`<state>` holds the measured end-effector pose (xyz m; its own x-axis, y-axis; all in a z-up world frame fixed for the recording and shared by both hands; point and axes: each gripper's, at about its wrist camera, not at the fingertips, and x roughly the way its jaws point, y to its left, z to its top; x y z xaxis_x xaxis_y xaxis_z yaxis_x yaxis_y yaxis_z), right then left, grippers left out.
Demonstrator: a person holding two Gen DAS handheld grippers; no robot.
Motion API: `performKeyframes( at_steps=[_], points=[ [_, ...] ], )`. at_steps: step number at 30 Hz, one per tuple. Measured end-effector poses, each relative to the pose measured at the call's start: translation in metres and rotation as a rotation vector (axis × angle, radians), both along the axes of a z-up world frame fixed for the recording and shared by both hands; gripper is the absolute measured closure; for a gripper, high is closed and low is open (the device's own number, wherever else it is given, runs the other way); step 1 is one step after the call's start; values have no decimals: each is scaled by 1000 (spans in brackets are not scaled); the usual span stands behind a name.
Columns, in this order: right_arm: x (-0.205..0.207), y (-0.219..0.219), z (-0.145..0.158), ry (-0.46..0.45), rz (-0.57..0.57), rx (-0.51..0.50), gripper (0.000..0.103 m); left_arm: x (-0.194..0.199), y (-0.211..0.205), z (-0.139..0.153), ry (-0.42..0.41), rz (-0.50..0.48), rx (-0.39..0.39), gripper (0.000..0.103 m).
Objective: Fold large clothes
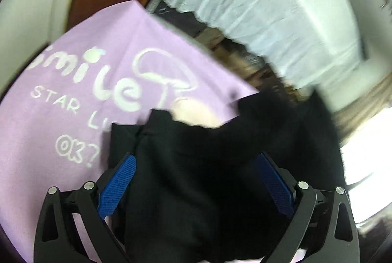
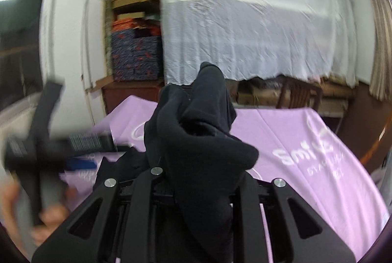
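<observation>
Right tongs (image 2: 196, 179) are clamped narrow on a bunch of the black garment (image 2: 196, 140), whose cloth is seen billowing up over the arms and hiding the pads entirely. Left tongs (image 1: 193, 179) are spread wide, with blue pads (image 1: 117, 187) showing on either side of the dark cloth; the fabric is draped between them, but whether it is pinched at all cannot be told, and no pressing is seen. In the right view the left tongs and the hand (image 2: 49, 219) carrying them are caught as a blur at the near left.

The garment is held above the lilac cloth (image 1: 61, 103) that covers the surface, its printed lettering left in view to the left and right of the dark bundle. From the right tongs the cloth rises forward and up, then trails down to the near left, toward the left tongs; so the long axis is judged to run across, from one pair to the other. The right tongs are judged the nearer, being already fixed to it.

As for looks: plain black, soft, thick and matte, crumpled into rounded folds, no edge or seam being made out. Much is smeared, and the far white sheet (image 2: 257, 18) is streaked.
</observation>
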<state>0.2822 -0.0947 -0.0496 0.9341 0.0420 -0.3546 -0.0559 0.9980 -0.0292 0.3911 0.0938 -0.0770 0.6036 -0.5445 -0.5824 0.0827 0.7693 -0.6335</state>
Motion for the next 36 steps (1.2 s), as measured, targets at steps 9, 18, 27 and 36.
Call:
performKeyframes(
  at_steps=[9,18,27,36],
  points=[
    [-3,42,-17,7,49,-110,85,-3,-22,1,10,-321,-200,3],
    [-13,53,-27,20,98,-189,84,-9,-28,-11,42,-320,-249,3],
    [-34,91,-46,-28,160,-378,83,-1,-26,-15,4,-266,-91,60],
    [-28,118,-9,41,332,-272,82,-33,18,26,-187,-140,107,75]
  ],
)
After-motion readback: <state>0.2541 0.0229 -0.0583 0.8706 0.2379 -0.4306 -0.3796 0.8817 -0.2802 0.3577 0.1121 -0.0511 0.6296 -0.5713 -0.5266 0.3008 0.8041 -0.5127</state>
